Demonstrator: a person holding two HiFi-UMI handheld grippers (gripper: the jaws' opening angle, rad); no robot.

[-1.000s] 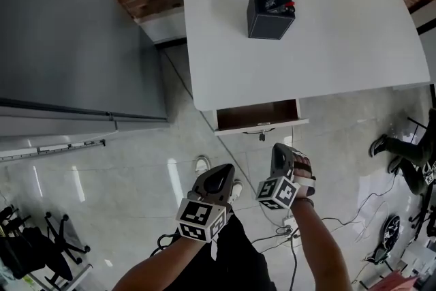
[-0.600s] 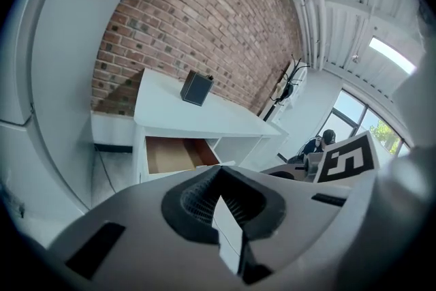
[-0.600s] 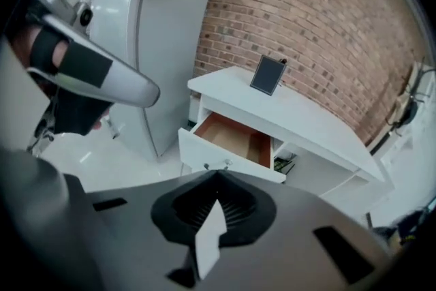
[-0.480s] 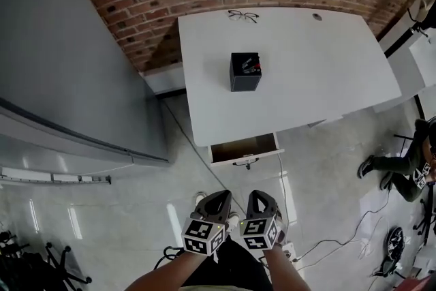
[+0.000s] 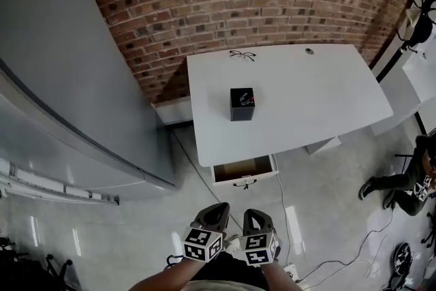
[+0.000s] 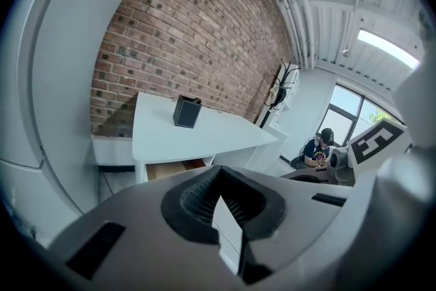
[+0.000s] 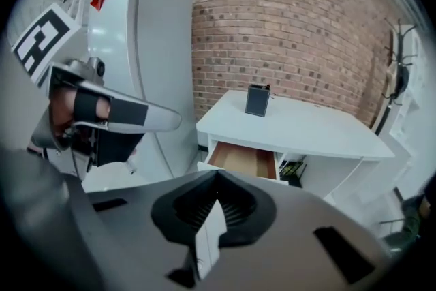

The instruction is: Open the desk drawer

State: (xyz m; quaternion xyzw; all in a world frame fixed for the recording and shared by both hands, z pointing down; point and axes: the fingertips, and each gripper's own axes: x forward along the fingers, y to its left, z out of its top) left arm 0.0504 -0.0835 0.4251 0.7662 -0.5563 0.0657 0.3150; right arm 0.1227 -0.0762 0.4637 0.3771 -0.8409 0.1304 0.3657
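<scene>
The white desk (image 5: pixel 320 99) stands against the brick wall, and its drawer (image 5: pixel 243 170) under the front left edge is pulled out, showing a bare brown inside. Both gripper views also show the open drawer (image 6: pixel 170 168) (image 7: pixel 243 159) well ahead of the jaws. My left gripper (image 5: pixel 216 208) and right gripper (image 5: pixel 251 213) are side by side at the bottom of the head view, far back from the desk. Both are shut with nothing held, seen from the left gripper (image 6: pixel 219 171) and the right gripper (image 7: pixel 218 178).
A black box (image 5: pixel 242 103) holding pens stands on the desk, and a pair of glasses (image 5: pixel 242 55) lies at its back edge. A large grey cabinet (image 5: pixel 75 92) fills the left. A person (image 5: pixel 412 182) sits at the right. A cable (image 5: pixel 281 194) runs over the floor.
The camera and both grippers have drawn back from the desk. The right gripper dropped from near the drawer front to beside the left one. The drawer stays open.
</scene>
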